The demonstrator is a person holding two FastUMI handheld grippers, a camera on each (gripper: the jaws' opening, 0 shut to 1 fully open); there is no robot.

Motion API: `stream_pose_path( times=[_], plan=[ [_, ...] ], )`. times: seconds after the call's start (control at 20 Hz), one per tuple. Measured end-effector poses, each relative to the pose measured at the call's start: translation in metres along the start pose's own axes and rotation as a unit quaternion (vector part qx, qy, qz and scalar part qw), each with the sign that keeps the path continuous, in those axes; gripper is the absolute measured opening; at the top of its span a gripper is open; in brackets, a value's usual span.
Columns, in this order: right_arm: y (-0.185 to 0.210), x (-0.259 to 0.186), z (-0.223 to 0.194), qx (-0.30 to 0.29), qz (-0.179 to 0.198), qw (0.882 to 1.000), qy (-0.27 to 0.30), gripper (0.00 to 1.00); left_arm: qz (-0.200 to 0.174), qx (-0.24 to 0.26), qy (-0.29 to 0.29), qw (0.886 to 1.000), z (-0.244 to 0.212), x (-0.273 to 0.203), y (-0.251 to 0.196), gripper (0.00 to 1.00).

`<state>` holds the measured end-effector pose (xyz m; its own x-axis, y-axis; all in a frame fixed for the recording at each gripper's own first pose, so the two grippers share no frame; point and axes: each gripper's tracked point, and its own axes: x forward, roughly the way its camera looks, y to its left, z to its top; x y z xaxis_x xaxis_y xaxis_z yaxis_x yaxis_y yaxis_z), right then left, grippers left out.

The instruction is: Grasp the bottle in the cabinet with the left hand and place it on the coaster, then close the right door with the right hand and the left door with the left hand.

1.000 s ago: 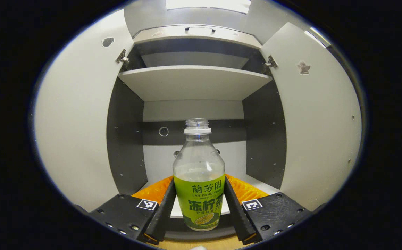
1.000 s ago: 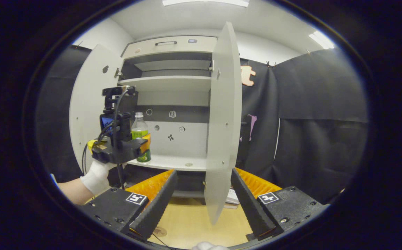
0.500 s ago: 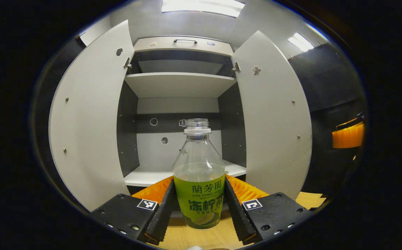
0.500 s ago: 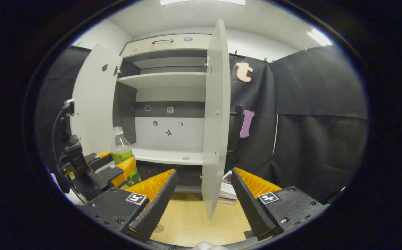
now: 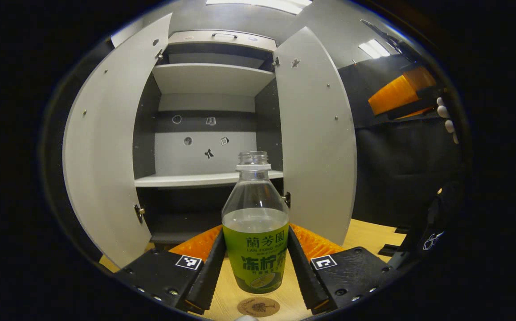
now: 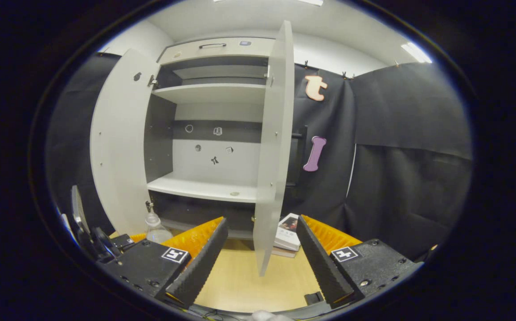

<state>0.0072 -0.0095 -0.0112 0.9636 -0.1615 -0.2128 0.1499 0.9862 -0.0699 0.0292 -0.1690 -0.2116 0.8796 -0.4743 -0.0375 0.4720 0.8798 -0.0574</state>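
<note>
The cabinet is standing with the left door and the right door both swung open. The table is extending in front of it. The left gripper is pinching the bottle upright between both fingers, outside the cabinet and over the table, just behind the coaster; contact between bottle and coaster cannot be determined. The right gripper is hanging with fingers spread, framing the right door's edge.
</note>
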Motion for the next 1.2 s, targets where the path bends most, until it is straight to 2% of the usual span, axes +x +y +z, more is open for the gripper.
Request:
stream_pose_path(
  times=[0.1,0.3,0.45,0.5,0.55,0.75,1.05,1.15,1.2],
  plan=[
    [0.000,0.000,-0.002,-0.006,0.002,1.000,0.006,1.00,-0.005,-0.002,-0.005,1.000,-0.019,-0.006,-0.003,0.73],
    [0.002,0.003,-0.008,-0.019,0.005,0.999,0.029,1.00,-0.021,-0.004,0.020,1.000,-0.067,-0.006,-0.009,0.74],
    [0.007,0.003,-0.014,-0.031,0.008,0.999,0.039,1.00,-0.017,0.003,0.022,1.000,-0.087,-0.005,-0.004,0.74],
    [0.008,0.004,-0.014,-0.033,0.010,0.999,0.042,1.00,-0.017,0.002,0.022,1.000,-0.092,-0.007,-0.003,0.78],
    [0.011,0.003,-0.015,-0.036,0.012,0.998,0.043,1.00,-0.015,0.002,0.021,1.000,-0.098,-0.007,-0.002,0.73],
    [0.016,0.002,-0.018,-0.052,0.019,0.997,0.052,1.00,-0.022,0.011,0.033,0.999,-0.126,-0.011,0.000,0.73],
    [0.027,-0.005,-0.020,-0.068,0.028,0.996,0.056,1.00,-0.024,0.009,0.035,0.999,-0.144,-0.016,-0.002,0.73],
    [0.029,-0.007,-0.020,-0.068,0.028,0.996,0.056,1.00,-0.026,0.012,0.033,0.999,-0.144,-0.016,-0.005,0.75],
    [0.029,-0.007,-0.020,-0.067,0.029,0.996,0.056,1.00,-0.029,0.015,0.042,0.999,-0.147,-0.017,-0.007,0.79]
  ],
)
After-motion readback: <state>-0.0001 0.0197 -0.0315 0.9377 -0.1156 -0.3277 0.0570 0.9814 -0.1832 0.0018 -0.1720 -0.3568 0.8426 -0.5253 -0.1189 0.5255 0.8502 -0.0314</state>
